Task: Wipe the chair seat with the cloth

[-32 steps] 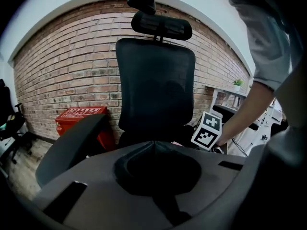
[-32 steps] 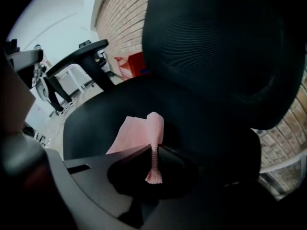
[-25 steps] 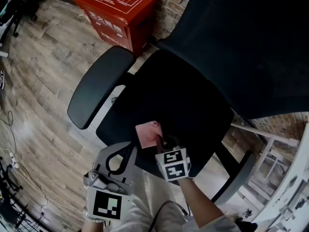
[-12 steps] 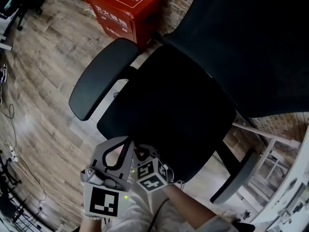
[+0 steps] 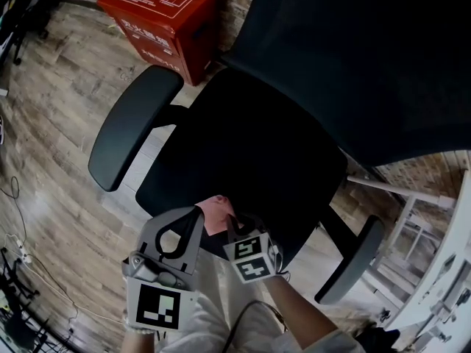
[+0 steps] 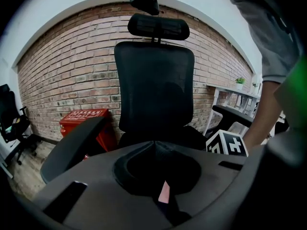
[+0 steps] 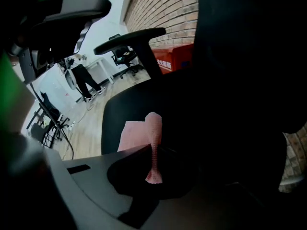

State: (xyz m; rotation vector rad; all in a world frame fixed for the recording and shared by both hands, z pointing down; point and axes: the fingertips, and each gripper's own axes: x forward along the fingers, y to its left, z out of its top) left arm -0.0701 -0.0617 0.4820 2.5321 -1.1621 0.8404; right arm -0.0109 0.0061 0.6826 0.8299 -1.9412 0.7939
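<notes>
The black chair seat (image 5: 257,160) fills the middle of the head view. A pink cloth (image 5: 215,213) lies on its near edge. My right gripper (image 5: 234,223) is shut on that cloth. In the right gripper view the cloth (image 7: 139,133) spreads flat on the seat, and a pinched fold runs back between the jaws of the right gripper (image 7: 152,150). My left gripper (image 5: 193,215) hovers just left of the cloth. Its jaws meet at the tips with nothing in them. In the left gripper view a pink sliver of the cloth (image 6: 164,193) shows below the left gripper (image 6: 154,143).
The chair's backrest (image 5: 368,65) rises behind the seat. The left armrest (image 5: 132,131) and right armrest (image 5: 353,263) flank it. A red box (image 5: 158,9) stands against the brick wall. A white frame (image 5: 434,219) is at the right, and cables (image 5: 15,248) lie on the wood floor.
My right gripper pulled the cloth back toward the seat's near edge, where it was hidden, and has now pushed forward a little, so the cloth shows again. The left gripper stayed put.
</notes>
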